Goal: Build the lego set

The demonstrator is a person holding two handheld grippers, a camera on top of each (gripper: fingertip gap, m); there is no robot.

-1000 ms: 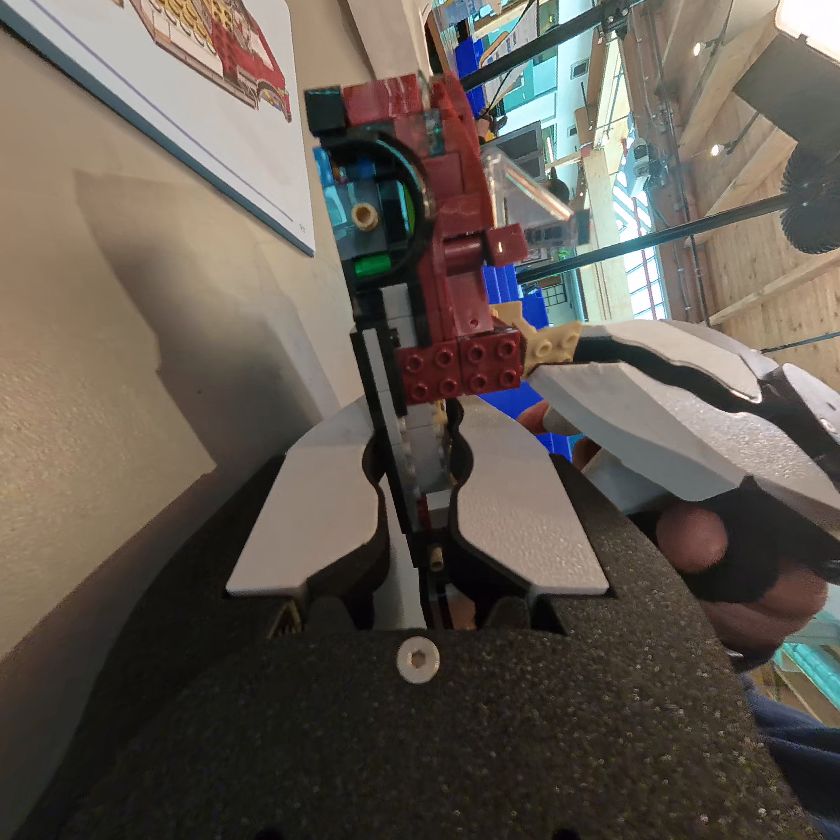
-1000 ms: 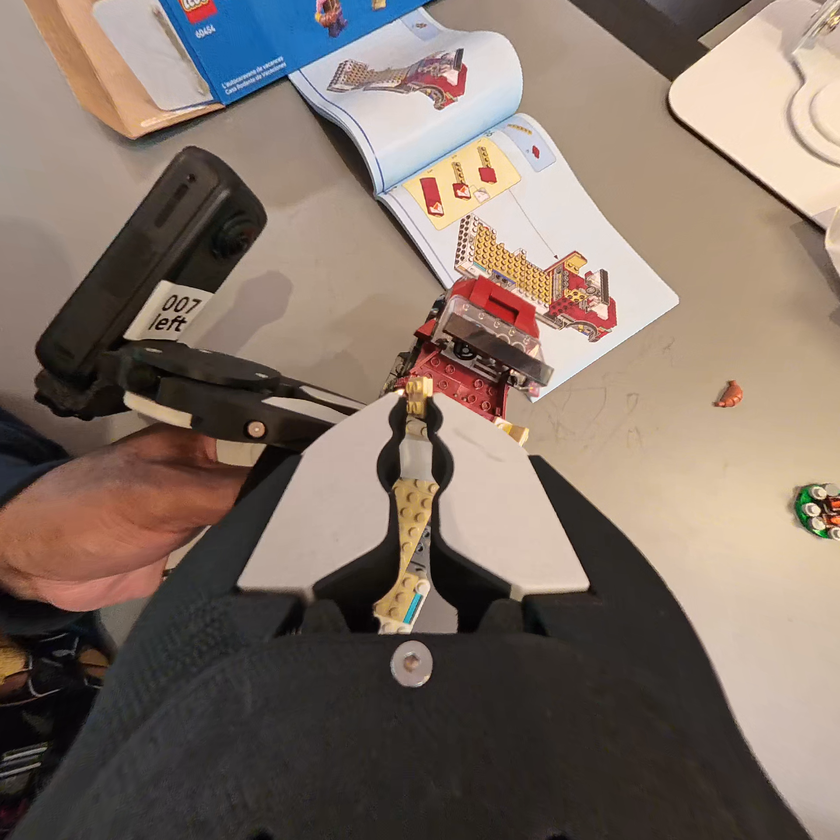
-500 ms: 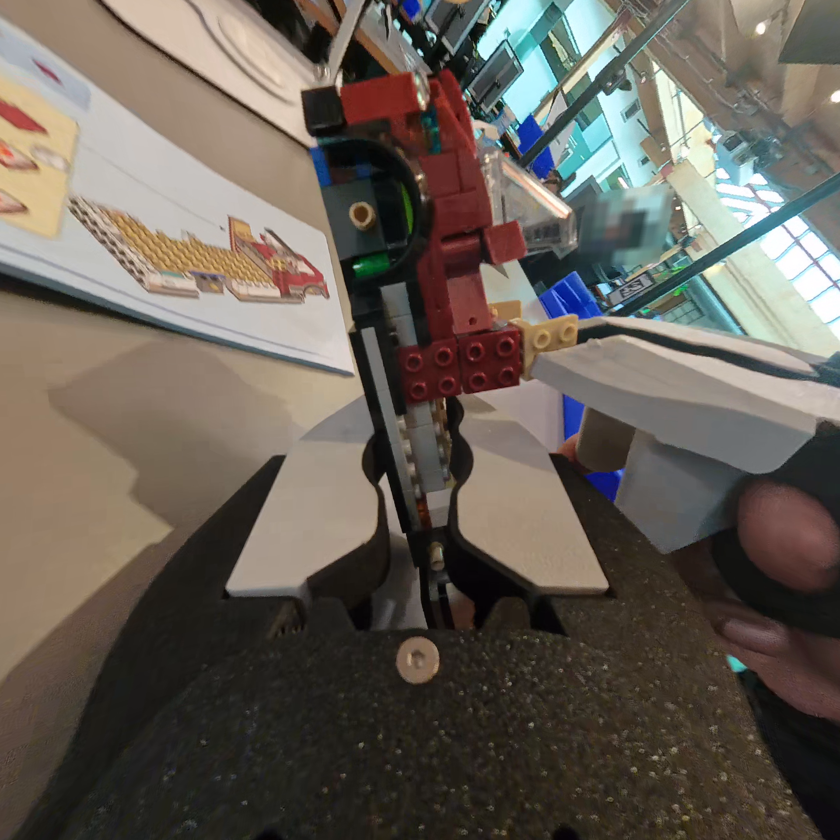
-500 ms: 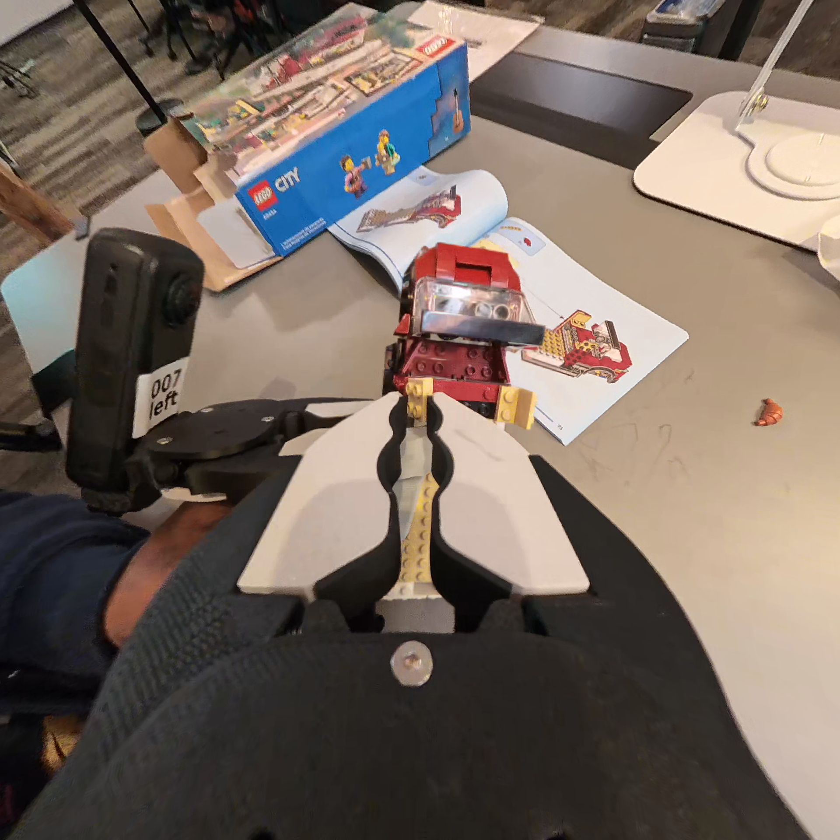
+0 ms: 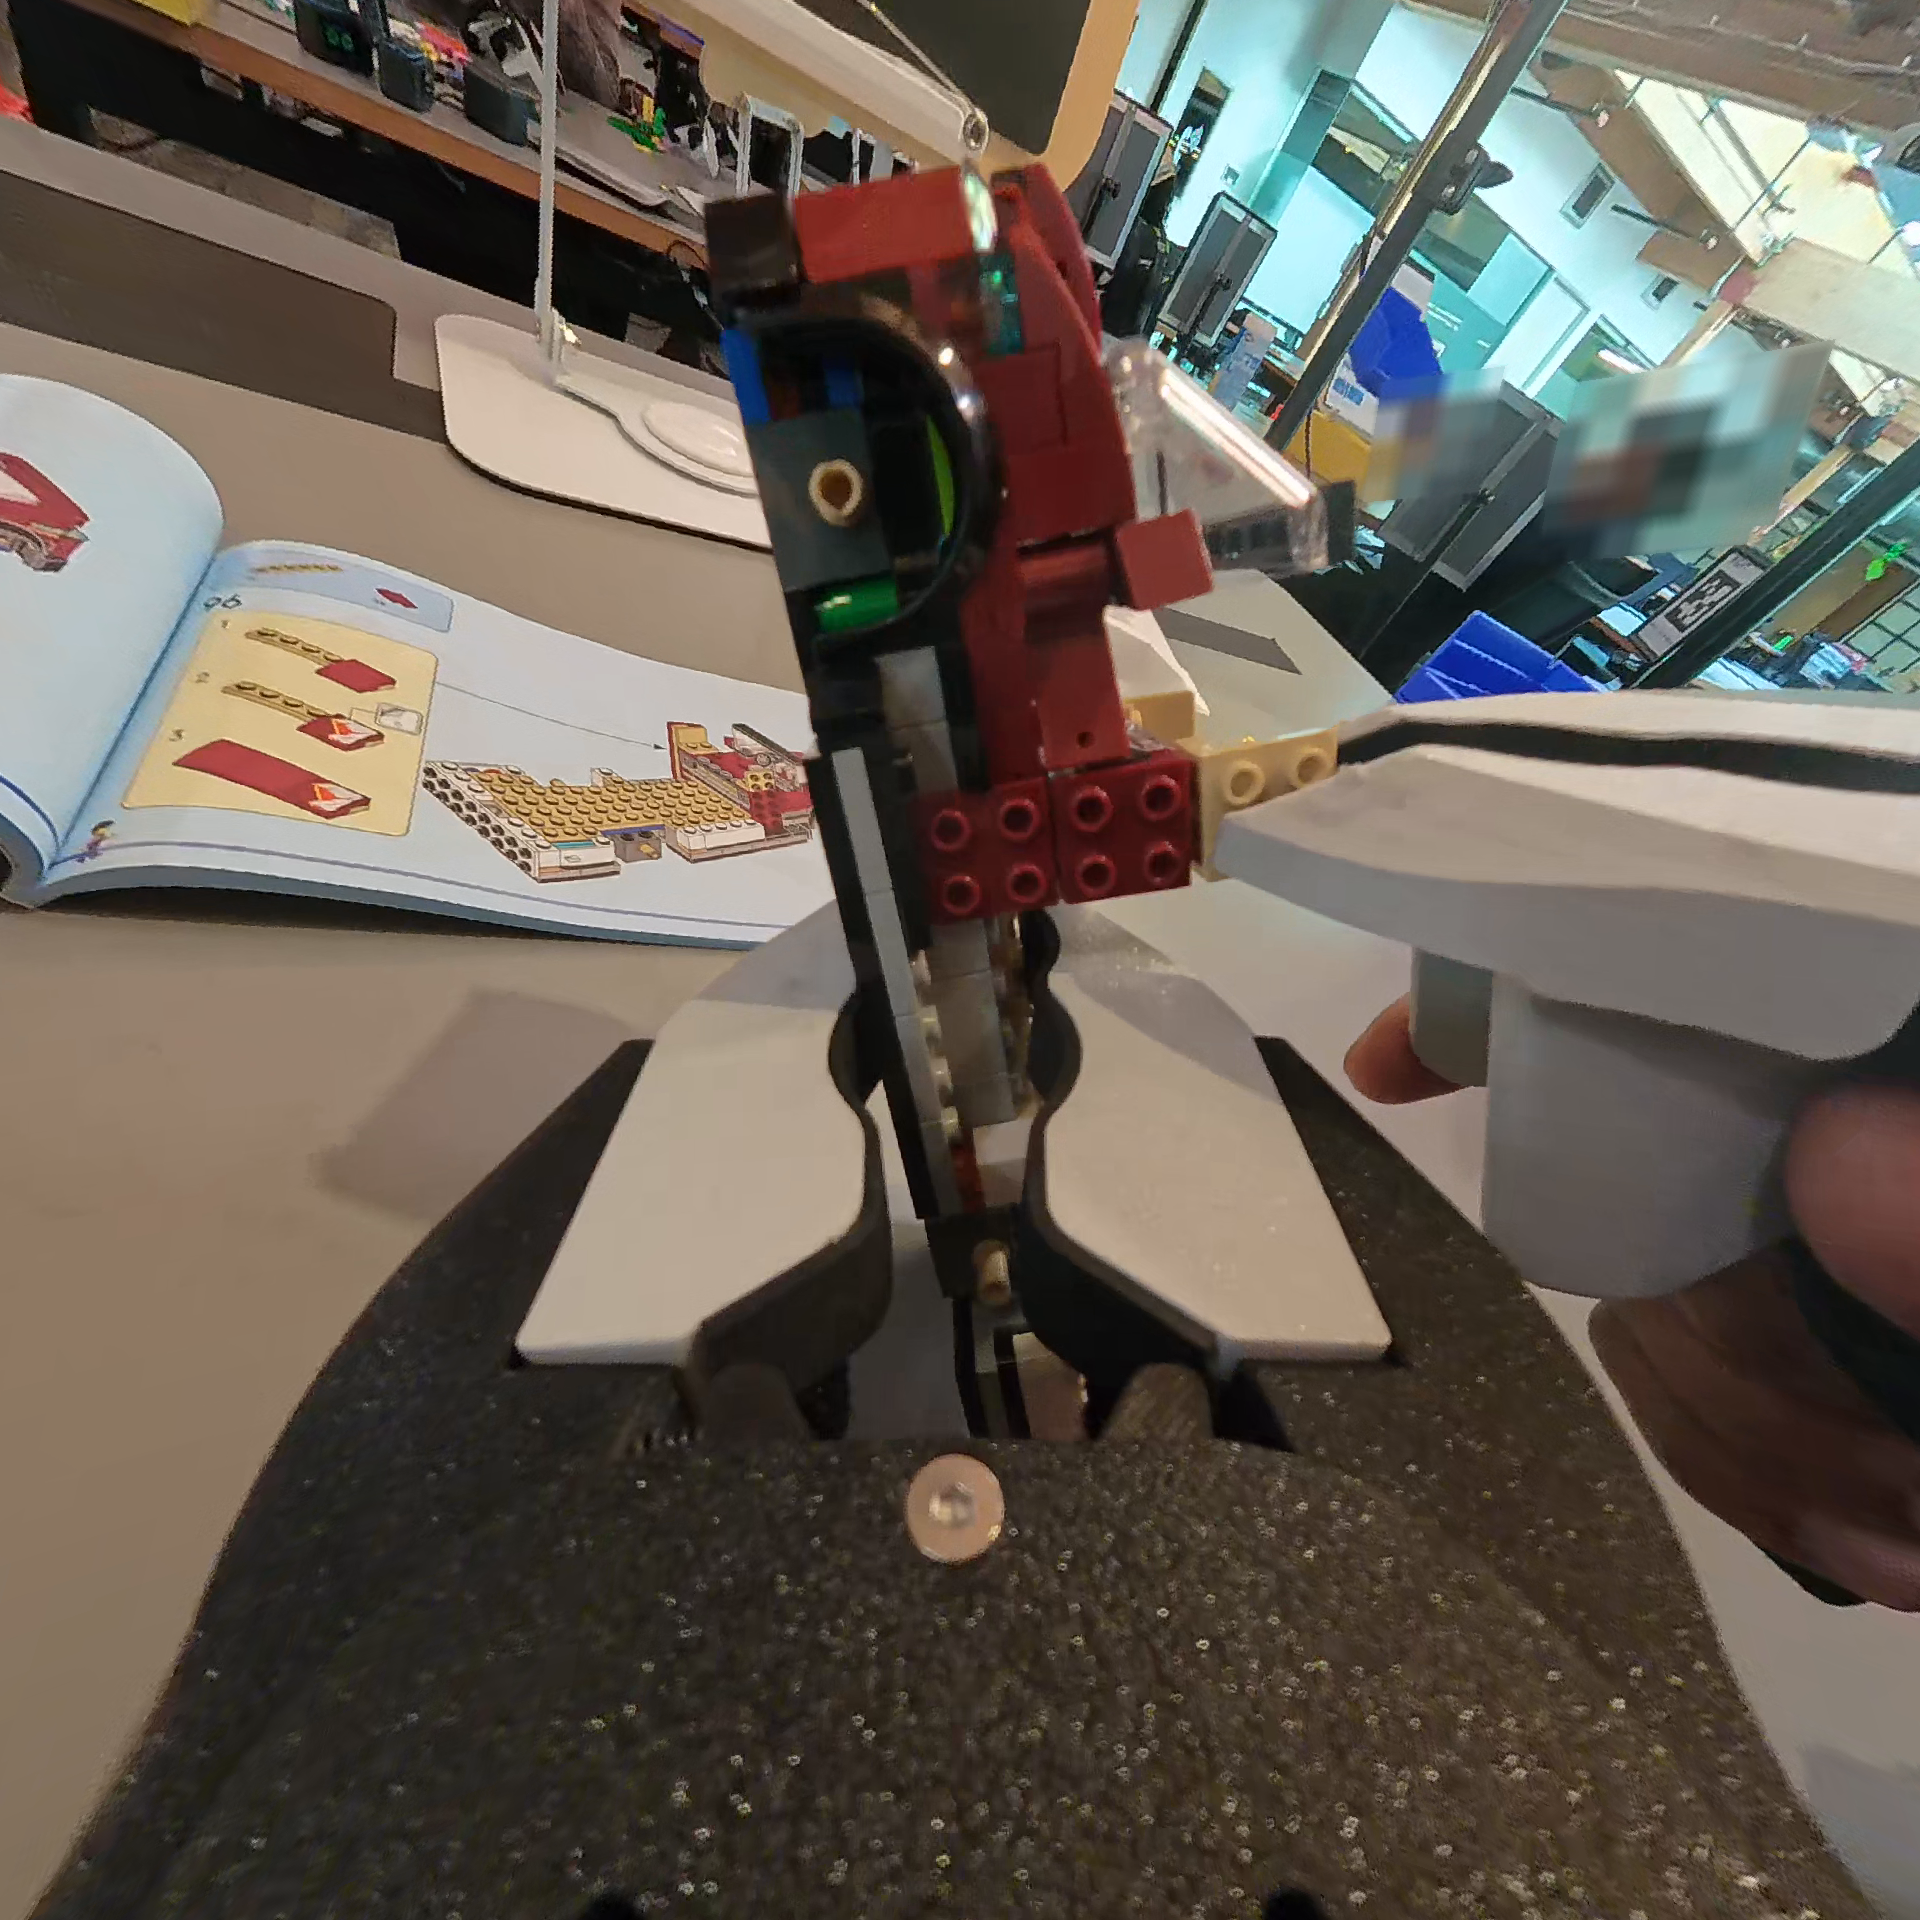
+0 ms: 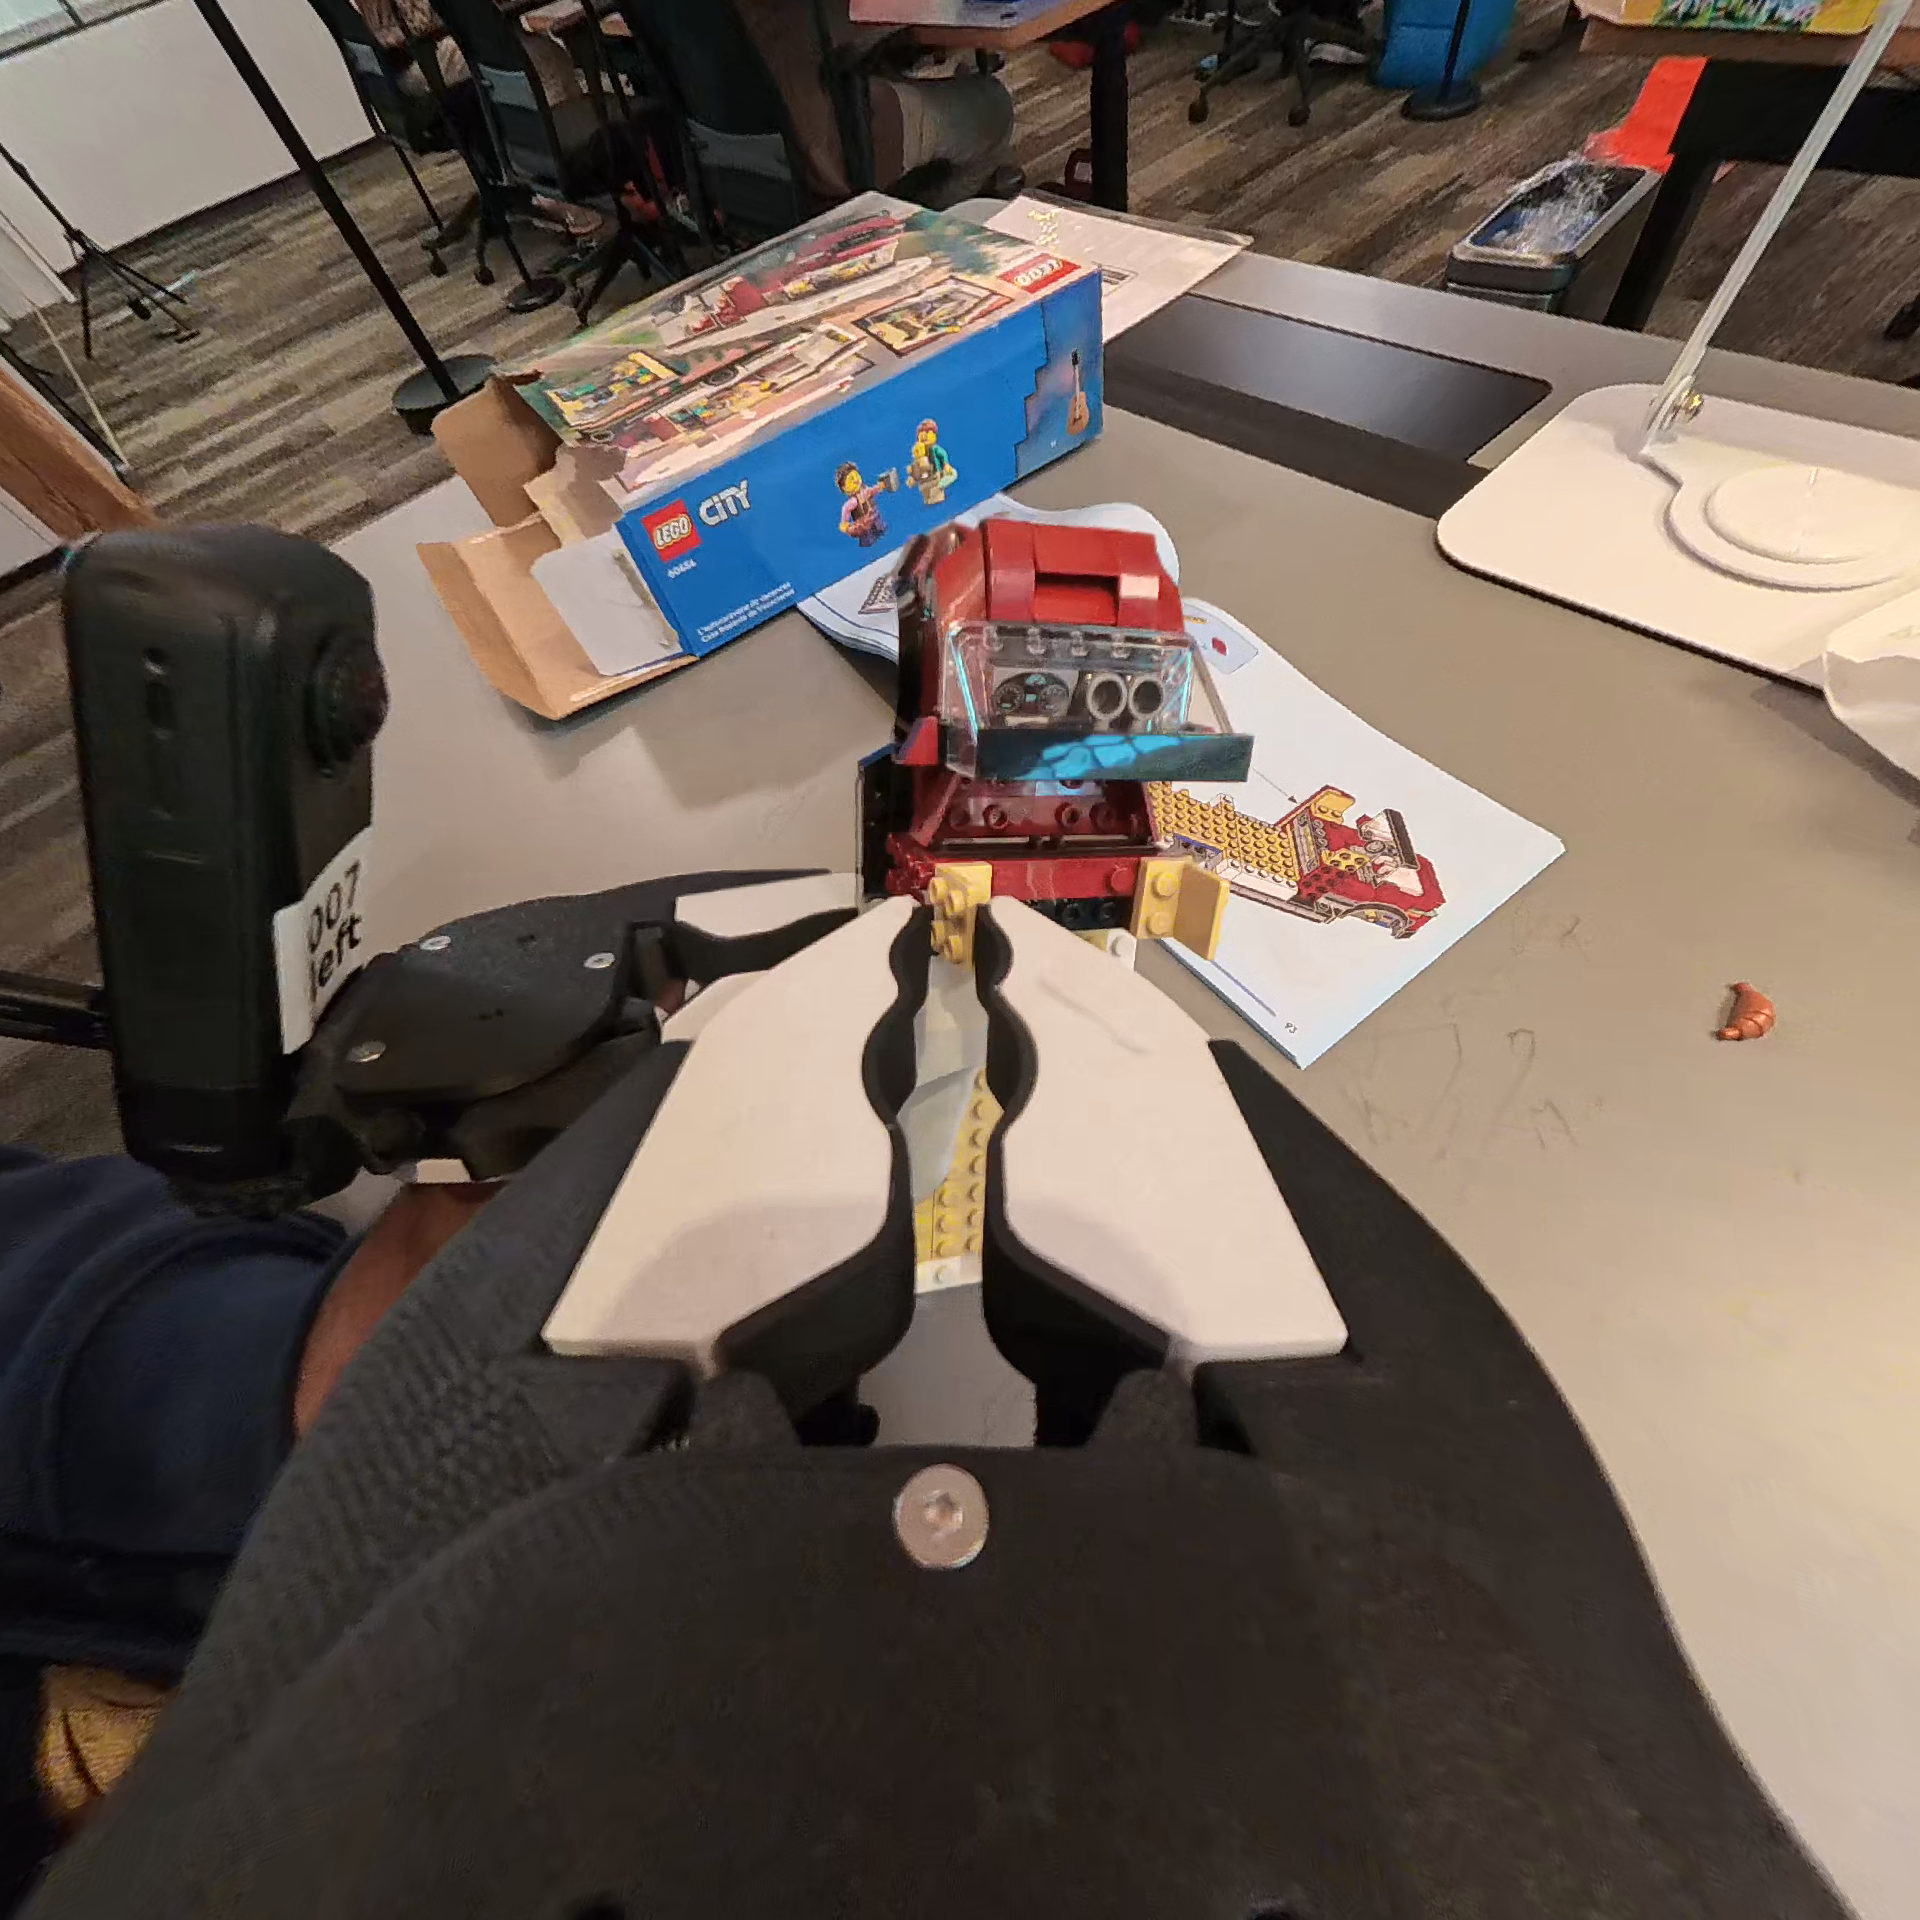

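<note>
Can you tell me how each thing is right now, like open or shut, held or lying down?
Left claw: shut on brick truck.
Right claw: shut on tan plate on the truck.
Booklet: open, flat.
Blue box: end flaps open, lying down.

Bright, even light; edge distortion

We see glossy plastic bricks on the red toy truck [image 6: 1039, 748], its clear windscreen [image 6: 1081, 686] shiny; matt grey counter [image 6: 1558, 1143], paper instruction booklet [image 5: 468, 748], torn cardboard box [image 6: 790, 416], grainy black tongs [image 6: 951, 925].
</note>
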